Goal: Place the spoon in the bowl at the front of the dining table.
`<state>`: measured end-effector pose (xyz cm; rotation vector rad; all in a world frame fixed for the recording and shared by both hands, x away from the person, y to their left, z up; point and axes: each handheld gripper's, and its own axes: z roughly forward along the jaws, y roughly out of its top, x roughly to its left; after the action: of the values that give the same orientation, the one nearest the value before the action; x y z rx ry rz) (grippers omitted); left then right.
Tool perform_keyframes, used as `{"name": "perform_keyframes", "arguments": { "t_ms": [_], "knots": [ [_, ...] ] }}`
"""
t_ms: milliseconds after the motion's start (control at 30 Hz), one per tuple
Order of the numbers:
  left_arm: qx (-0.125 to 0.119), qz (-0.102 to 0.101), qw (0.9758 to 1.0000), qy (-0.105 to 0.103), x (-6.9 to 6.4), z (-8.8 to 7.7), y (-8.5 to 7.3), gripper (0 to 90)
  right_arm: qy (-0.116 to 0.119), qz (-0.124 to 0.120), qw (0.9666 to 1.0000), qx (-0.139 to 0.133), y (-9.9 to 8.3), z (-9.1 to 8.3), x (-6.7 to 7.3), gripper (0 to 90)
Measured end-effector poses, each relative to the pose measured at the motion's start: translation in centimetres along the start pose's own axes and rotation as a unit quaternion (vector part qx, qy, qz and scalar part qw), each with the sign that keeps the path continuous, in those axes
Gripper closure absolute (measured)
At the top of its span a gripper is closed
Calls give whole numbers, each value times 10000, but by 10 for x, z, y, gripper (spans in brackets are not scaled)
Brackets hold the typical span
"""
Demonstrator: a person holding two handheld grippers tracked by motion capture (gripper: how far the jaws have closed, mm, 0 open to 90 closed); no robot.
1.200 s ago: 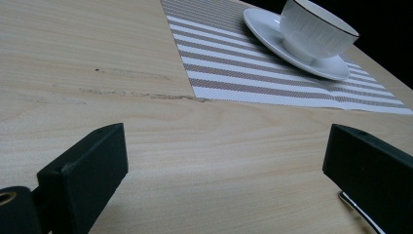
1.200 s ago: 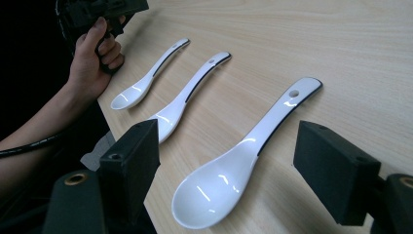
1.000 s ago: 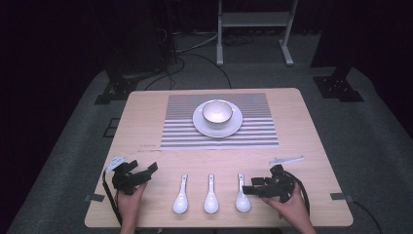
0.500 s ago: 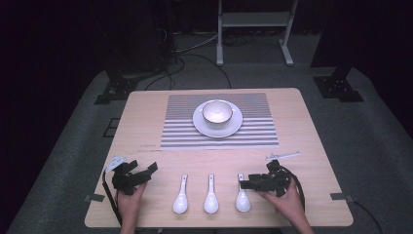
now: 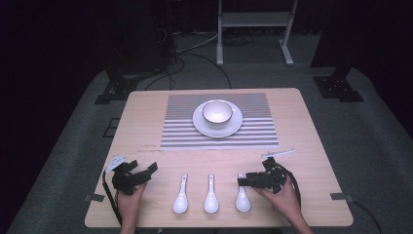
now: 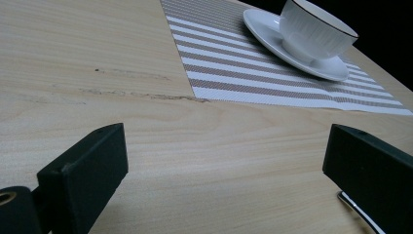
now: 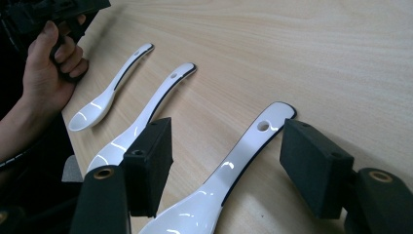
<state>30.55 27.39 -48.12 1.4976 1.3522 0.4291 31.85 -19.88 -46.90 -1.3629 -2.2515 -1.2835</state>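
At the near left of a light wooden table (image 5: 146, 126), a person's left hand (image 5: 130, 195) holds the left gripper (image 5: 146, 171) low over the bare wood, its jaws spread wide with nothing between them. In the left gripper view those jaws frame empty tabletop, with the striped placemat (image 6: 253, 73) beyond.

Three white ceramic spoons lie in a row along the near edge, handles pointing away from the person: the left spoon (image 5: 181, 195), the middle spoon (image 5: 211, 194) and the right spoon (image 5: 242, 193), each apart from its neighbour.

At the near right, the right gripper (image 5: 242, 182), held in the right hand (image 5: 282, 195), sits at the right spoon's handle. The right gripper view shows its jaws parted on either side of that handle (image 7: 253, 141), not yet pressing it.

Farther back, at the table's centre, a white bowl (image 5: 217, 111) stands on a white saucer (image 5: 234, 126) on the placemat. A thin pale stick-like item (image 5: 278, 153), too small to identify, lies on the wood just beyond the right gripper.
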Motion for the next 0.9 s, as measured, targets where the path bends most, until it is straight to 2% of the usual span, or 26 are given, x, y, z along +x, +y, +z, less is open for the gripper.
{"name": "perform_keyframes", "arguments": {
  "t_ms": [367, 633, 900],
  "knots": [
    [-4, 2, 10000, -3, 0, 0, 0, 12, -187, 34, 9998, 47, 4, 6, -4, 432],
    [-2, -3, 10000, -5, 0, 0, 0, 12, -231, 85, 9997, 90, 5, 9, -7, 467],
    [-5, 0, 10000, -6, 0, 0, 0, 12, -355, 64, 9993, 99, 5, 12, -5, 512]
  ]
}}
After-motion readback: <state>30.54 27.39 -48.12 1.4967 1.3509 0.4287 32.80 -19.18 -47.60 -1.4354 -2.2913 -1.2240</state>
